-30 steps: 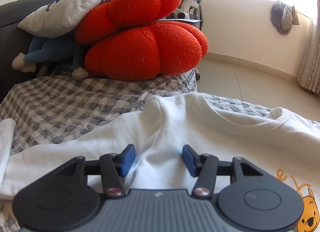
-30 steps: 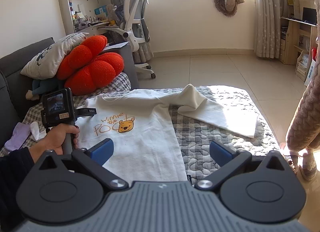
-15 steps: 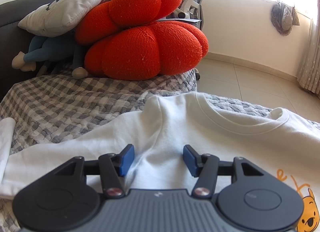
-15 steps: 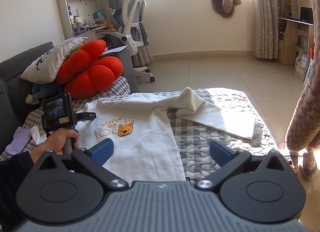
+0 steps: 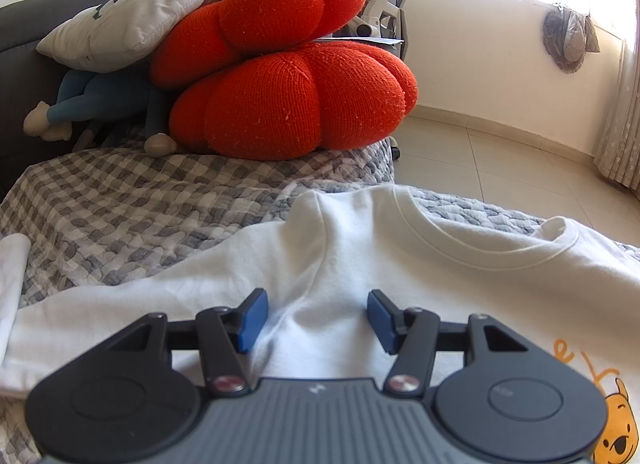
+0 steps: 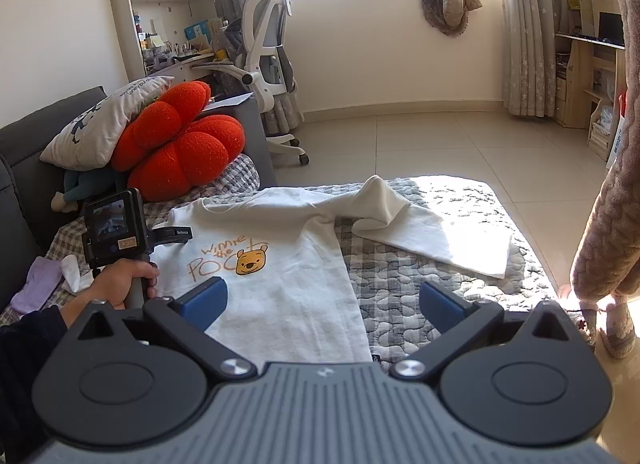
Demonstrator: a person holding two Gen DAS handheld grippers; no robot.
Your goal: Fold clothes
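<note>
1. Far left, we see a grey patterned pillow [image 6: 102, 121] leaning on two red knitted cushions [image 6: 182, 147] at the far left end of the sofa, with a blue soft toy [image 5: 100, 97] tucked under them.
2. Our left hand [image 6: 120, 280] holds the left gripper [image 5: 314, 314] low over the white sweatshirt [image 6: 280, 264], at the shoulder seam where the left sleeve meets the body. Its blue fingers [image 5: 250, 318] stand partly spread, with a soft ridge of the fabric between them; the pads are not pressing on it.
3. The sweatshirt lies face up on the checked grey quilt [image 6: 404, 296], collar far, hem near, with an orange bear print [image 6: 250, 260] on the chest.
4. Its right sleeve [image 6: 424, 227] runs out to the right across the quilt, folded over near the shoulder and lit by sun.
5. The right gripper [image 6: 322, 304] hovers above the near hem, fingers spread wide and holding nothing.
6. At the far right stands a person in a fuzzy pink robe [image 6: 608, 199].
</note>
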